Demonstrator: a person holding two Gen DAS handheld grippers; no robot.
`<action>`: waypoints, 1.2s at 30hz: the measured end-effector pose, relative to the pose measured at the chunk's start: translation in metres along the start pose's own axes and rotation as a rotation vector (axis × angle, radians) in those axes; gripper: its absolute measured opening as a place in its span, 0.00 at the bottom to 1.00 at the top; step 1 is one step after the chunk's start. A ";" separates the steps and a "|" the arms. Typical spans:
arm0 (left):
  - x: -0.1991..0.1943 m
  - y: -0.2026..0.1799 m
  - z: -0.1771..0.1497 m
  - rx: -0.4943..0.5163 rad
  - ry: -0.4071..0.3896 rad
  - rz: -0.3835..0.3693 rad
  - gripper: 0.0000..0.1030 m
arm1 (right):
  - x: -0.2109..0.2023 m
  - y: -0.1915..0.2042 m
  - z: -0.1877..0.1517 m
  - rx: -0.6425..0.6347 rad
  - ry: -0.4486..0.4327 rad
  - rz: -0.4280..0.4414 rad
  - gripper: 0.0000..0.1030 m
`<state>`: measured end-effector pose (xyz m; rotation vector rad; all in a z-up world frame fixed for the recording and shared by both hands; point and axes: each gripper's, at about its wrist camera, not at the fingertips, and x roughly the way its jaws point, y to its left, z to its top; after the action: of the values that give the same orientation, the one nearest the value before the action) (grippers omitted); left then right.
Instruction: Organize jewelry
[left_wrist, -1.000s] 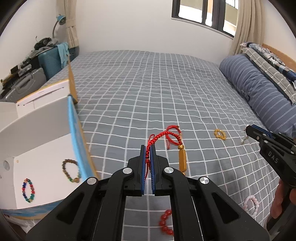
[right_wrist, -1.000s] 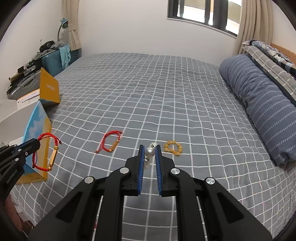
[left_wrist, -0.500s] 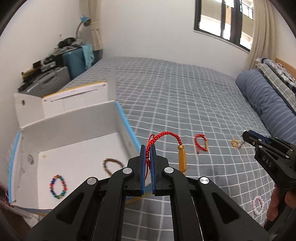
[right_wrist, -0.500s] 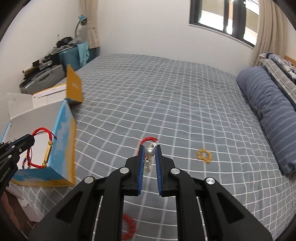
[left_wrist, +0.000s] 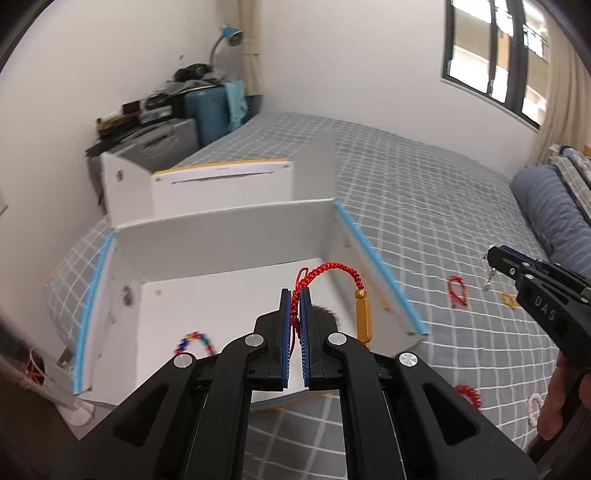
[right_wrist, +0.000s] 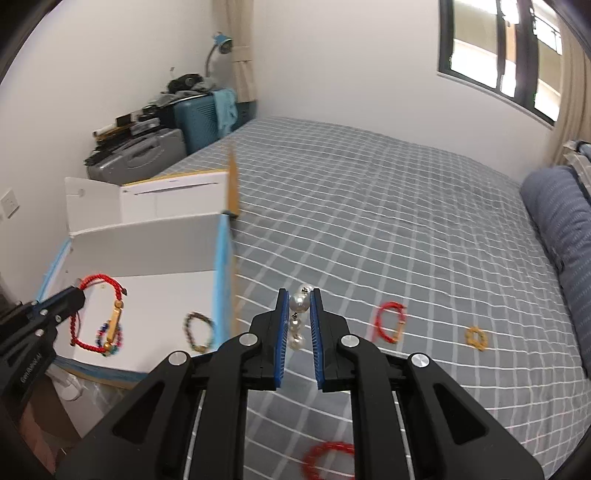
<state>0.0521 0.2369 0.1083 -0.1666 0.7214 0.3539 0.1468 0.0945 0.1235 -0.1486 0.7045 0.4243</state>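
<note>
My left gripper (left_wrist: 294, 295) is shut on a red cord bracelet (left_wrist: 332, 268) with a gold tube bead and holds it above the open white box (left_wrist: 229, 236). The right wrist view shows the same bracelet (right_wrist: 99, 317) hanging over the box floor. My right gripper (right_wrist: 299, 295) is shut on a pearl bracelet (right_wrist: 298, 317) above the bed, right of the box. A multicoloured bead bracelet (left_wrist: 195, 339) and a brown bead bracelet (right_wrist: 199, 332) lie in the box.
On the grey checked bedspread (right_wrist: 388, 221) lie a second red cord bracelet (right_wrist: 389, 321), a gold bead bracelet (right_wrist: 476, 338), a red bead bracelet (right_wrist: 330, 458) and a pink bead bracelet (left_wrist: 533, 408). A blue striped pillow (right_wrist: 565, 229) lies at right. Suitcases (left_wrist: 177, 122) stand by the wall.
Both grippers have swung left toward the box. My left gripper, with the red bracelet, has come from beside the box to above its floor. The right gripper still holds the pearls.
</note>
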 end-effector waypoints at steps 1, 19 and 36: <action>0.001 0.006 -0.001 -0.006 0.005 0.008 0.04 | 0.001 0.006 0.001 -0.007 -0.001 0.006 0.11; 0.048 0.100 -0.016 -0.136 0.083 0.128 0.05 | 0.064 0.091 -0.020 -0.079 0.081 0.075 0.11; 0.081 0.114 -0.030 -0.126 0.164 0.159 0.07 | 0.094 0.104 -0.035 -0.078 0.150 0.052 0.11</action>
<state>0.0474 0.3559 0.0289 -0.2602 0.8779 0.5424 0.1458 0.2095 0.0370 -0.2377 0.8406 0.4939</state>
